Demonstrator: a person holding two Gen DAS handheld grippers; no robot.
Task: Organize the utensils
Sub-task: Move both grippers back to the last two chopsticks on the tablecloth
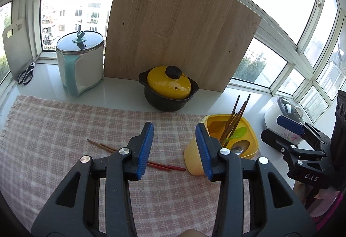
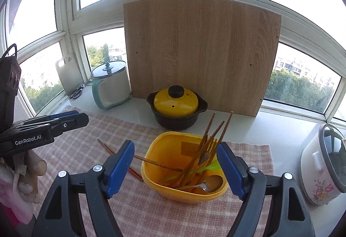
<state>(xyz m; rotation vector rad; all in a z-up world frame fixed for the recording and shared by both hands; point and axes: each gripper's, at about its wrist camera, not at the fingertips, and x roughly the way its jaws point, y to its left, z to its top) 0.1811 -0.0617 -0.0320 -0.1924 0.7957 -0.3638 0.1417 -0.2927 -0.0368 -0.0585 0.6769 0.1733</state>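
Observation:
A yellow plastic container (image 2: 183,190) stands on the checked cloth (image 2: 93,128). It holds several wooden chopsticks (image 2: 216,131), a fork (image 2: 207,150), a green spoon (image 2: 210,166) and a metal spoon (image 2: 210,184). One chopstick (image 2: 151,161) leans over its left rim. A pair of red-tipped chopsticks (image 1: 166,166) lies on the cloth left of the container (image 1: 193,163). My right gripper (image 2: 175,146) hangs open above and in front of the container, nothing between its pads. My left gripper (image 1: 174,139) stands open over the loose chopsticks, holding nothing.
Behind the cloth sit a black clay pot with a yellow lid (image 2: 176,101), a tall white and teal pot (image 1: 80,63) and a wooden board (image 2: 201,53) leaning on the window. Scissors (image 1: 27,73) lie far left. A flowered rice cooker (image 2: 322,170) stands at the right.

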